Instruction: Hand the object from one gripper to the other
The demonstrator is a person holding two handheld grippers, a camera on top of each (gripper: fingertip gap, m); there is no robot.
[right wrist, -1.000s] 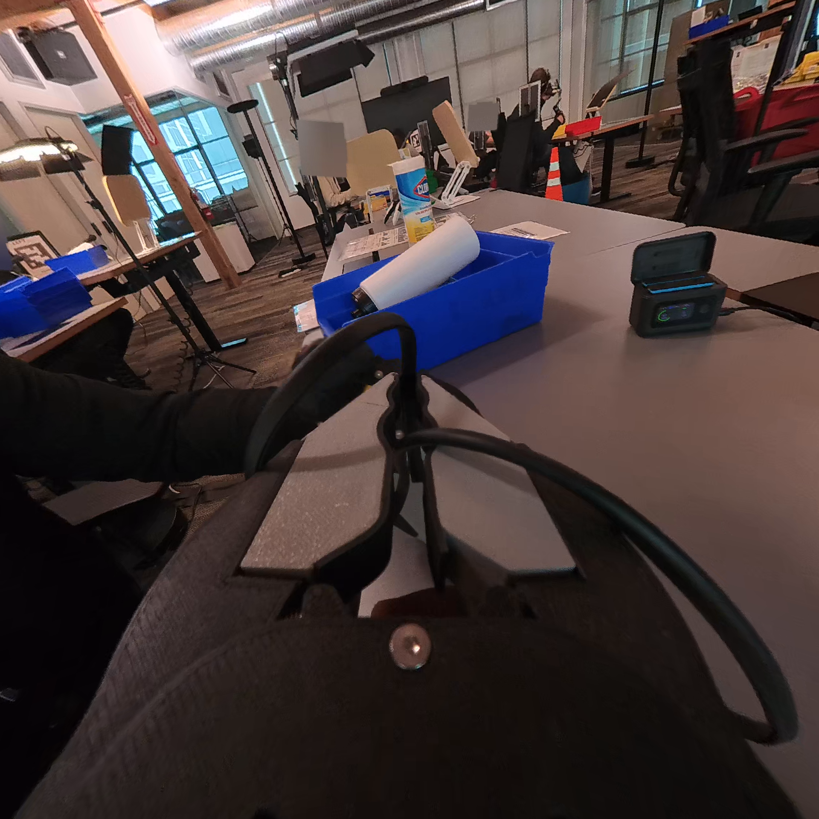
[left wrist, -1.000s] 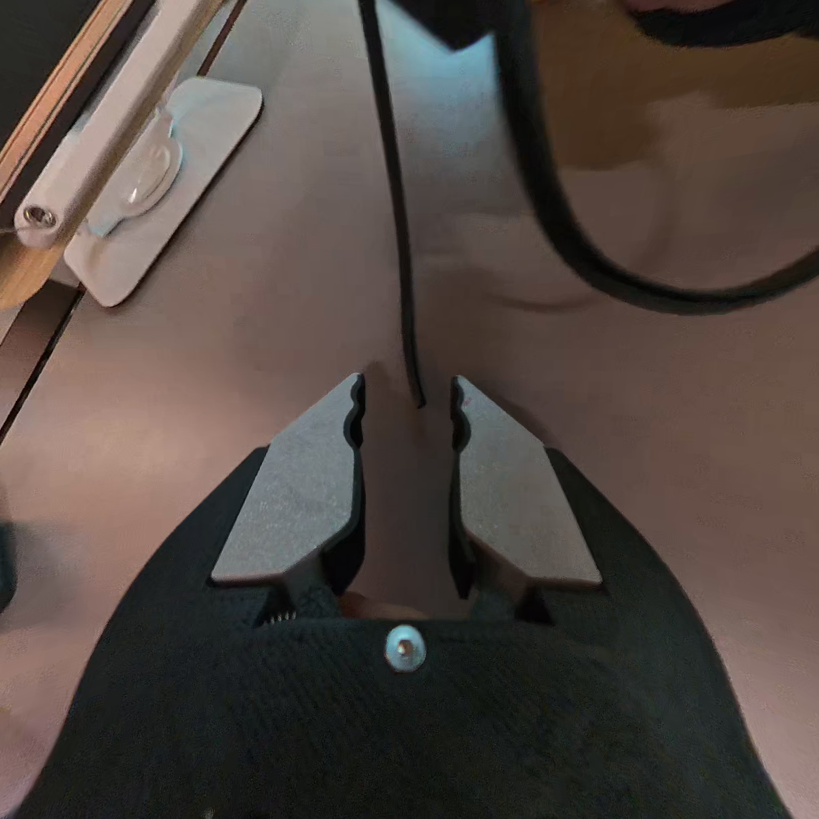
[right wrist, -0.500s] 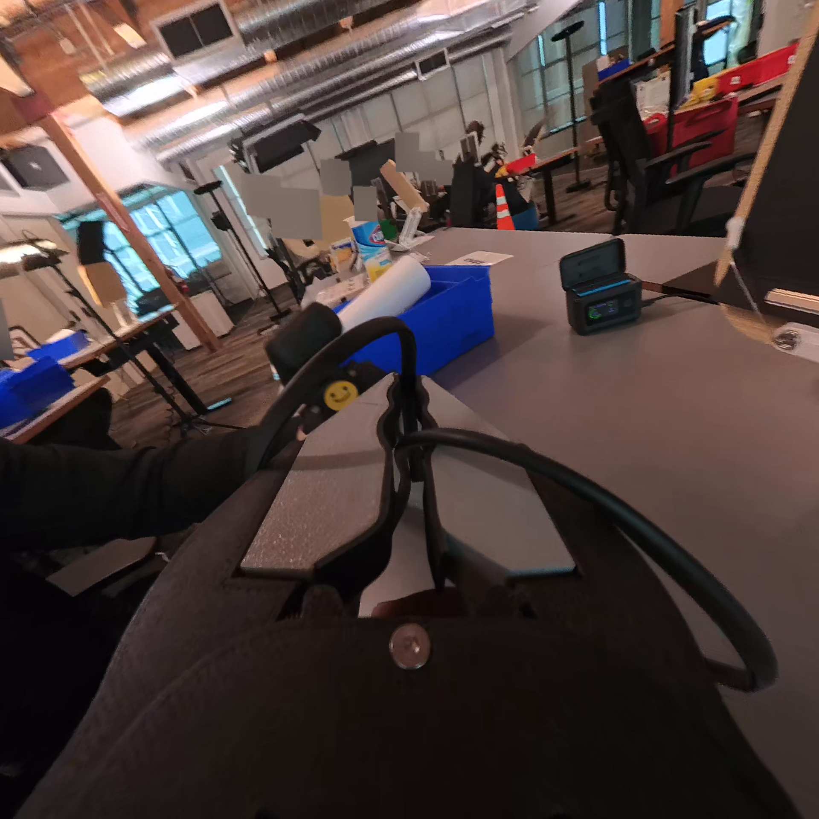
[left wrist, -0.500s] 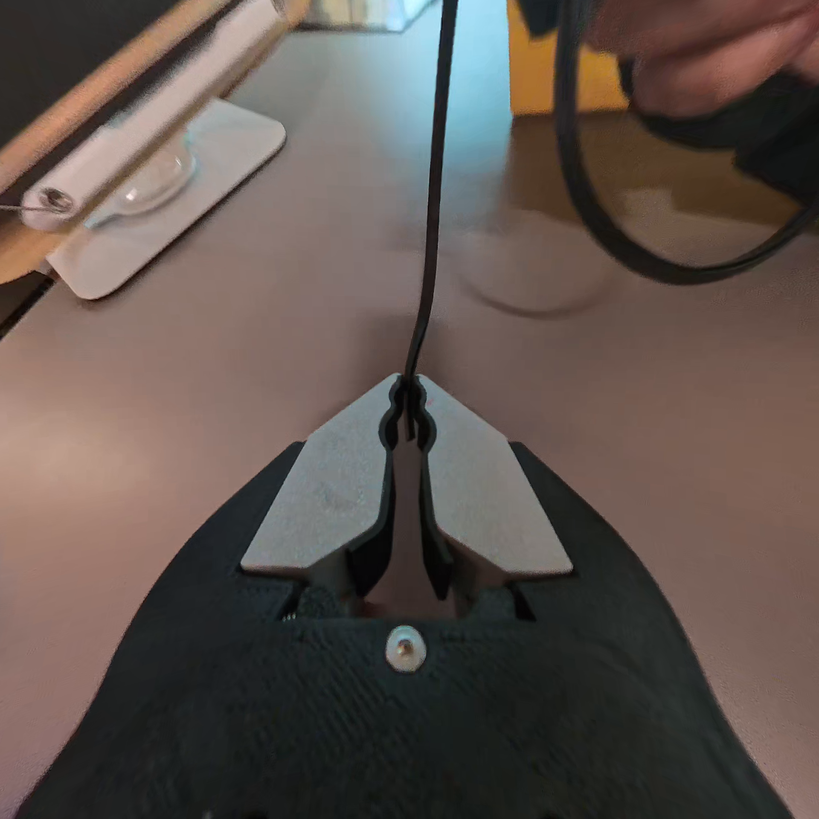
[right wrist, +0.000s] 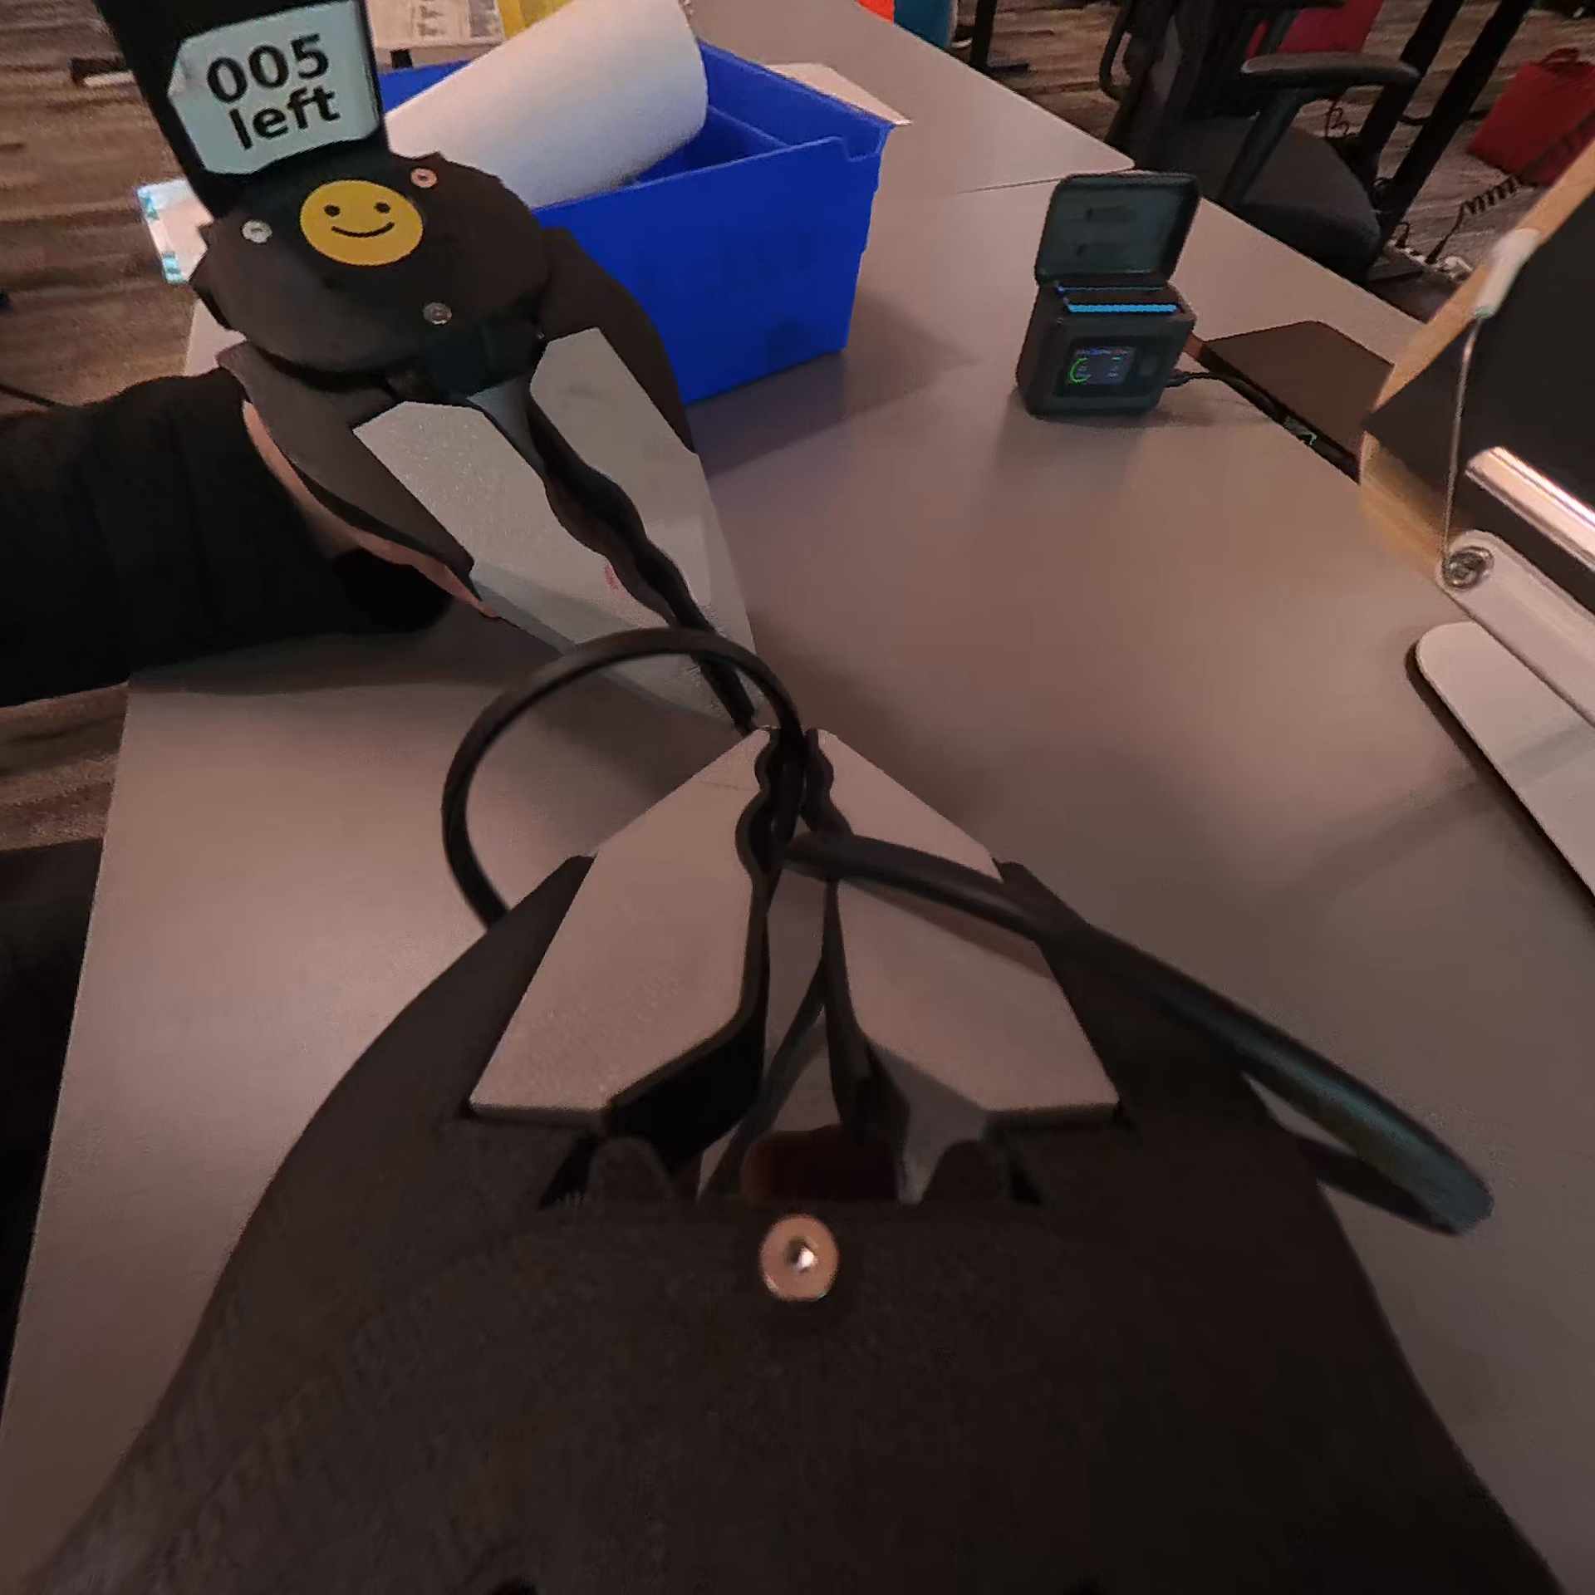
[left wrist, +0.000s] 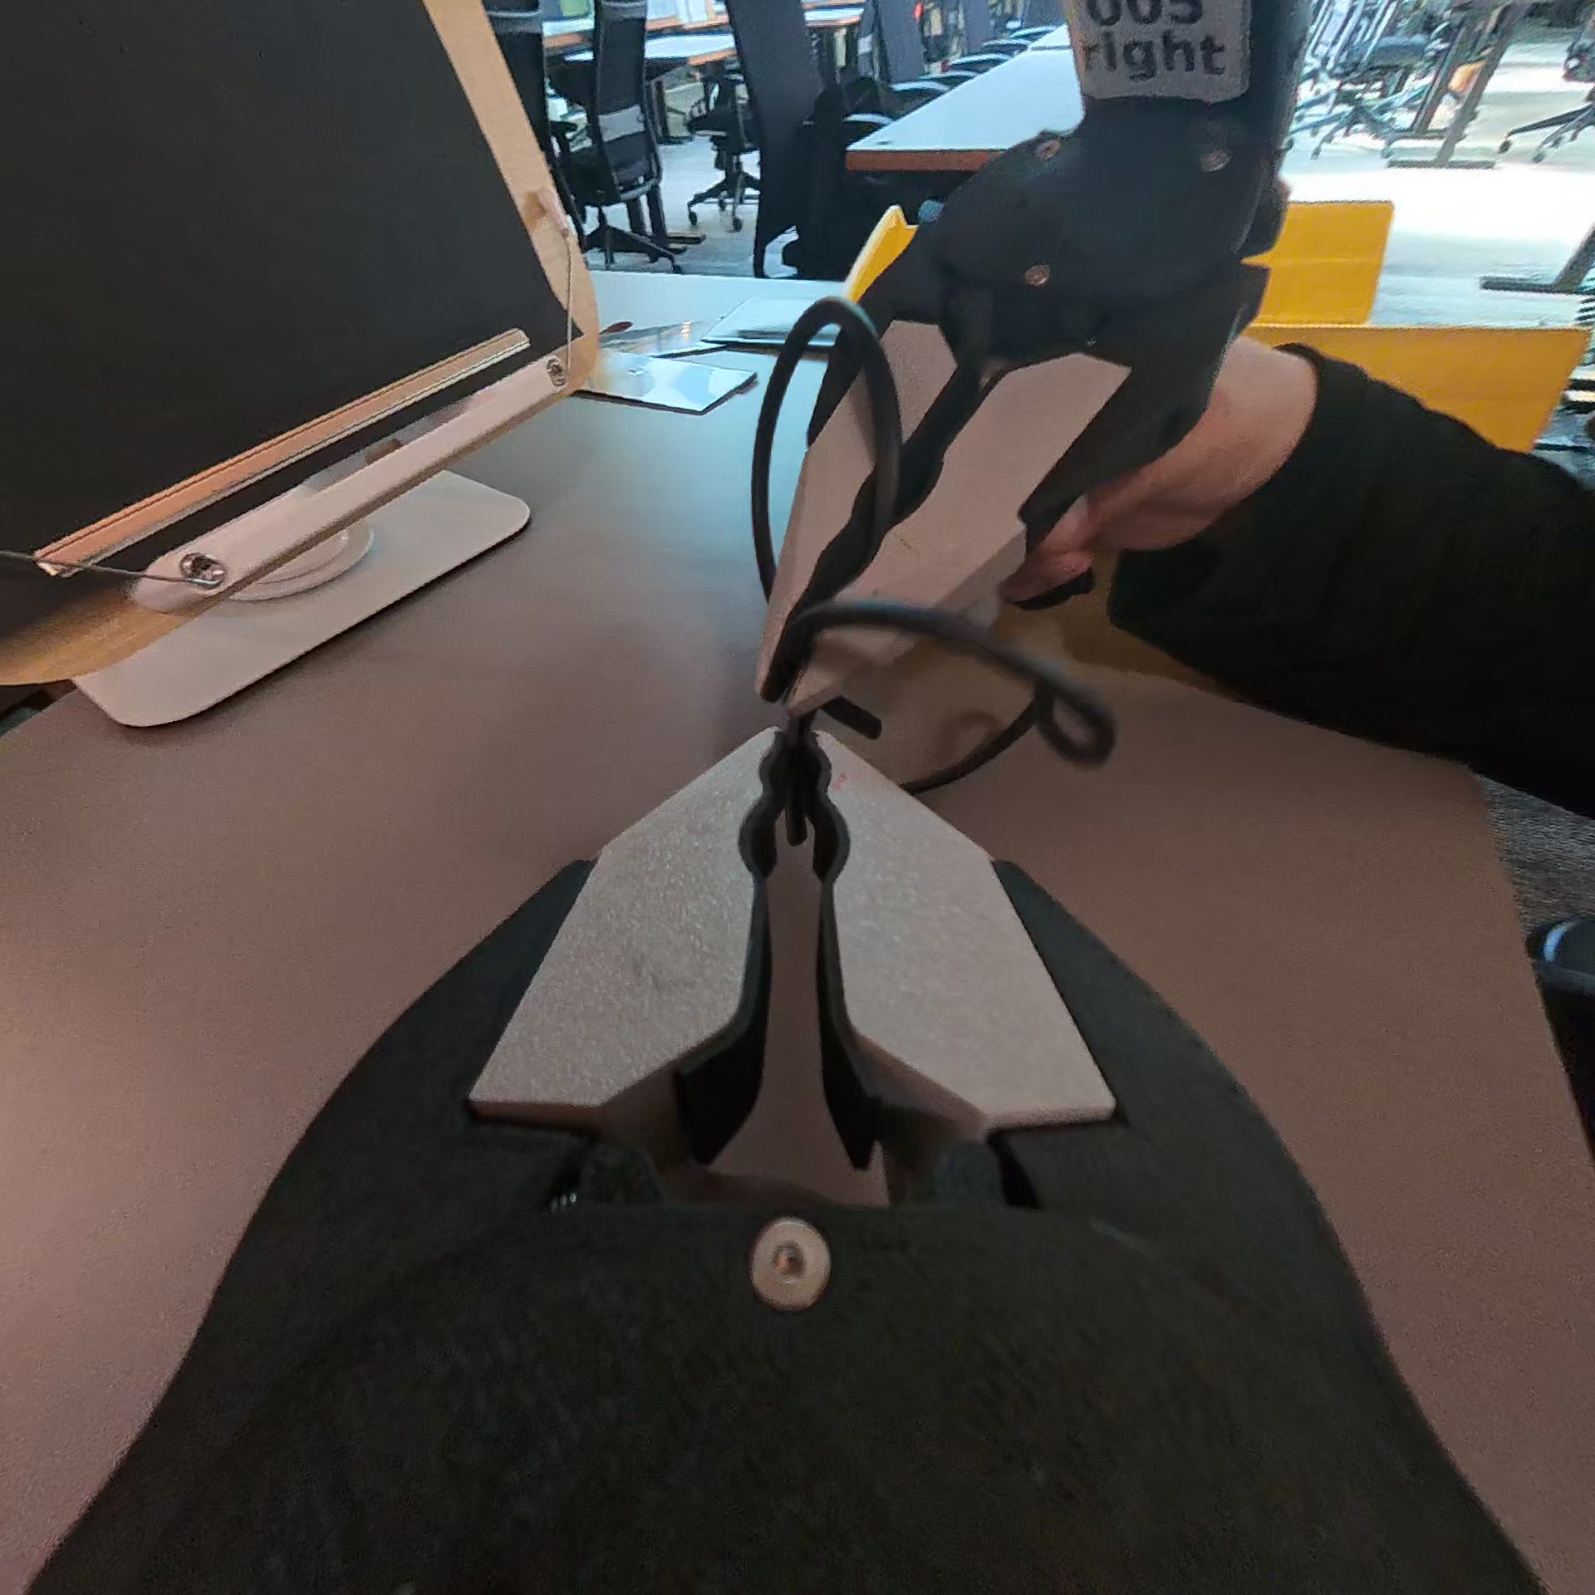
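Mid-handover above the grey table (left wrist: 345, 863): thin black rubbery cable loop (right wrist: 604, 682) pinched at once by the right gripper (right wrist: 790, 777) and the left gripper (left wrist: 798, 777), tips almost touching. Both pressed together on it, probably so that no drop happens before release.

Big grey table (right wrist: 1079, 604) underneath. On it, a blue plastic bin (right wrist: 759, 233) with a white roll (right wrist: 570, 104) lying inside. Near the bin, a small black box with a lit screen (right wrist: 1105, 345), lid up. Dark tilted board on a white stand (left wrist: 259, 552). Yellow box (left wrist: 1329, 259) behind, office chairs (left wrist: 621, 129) far off.
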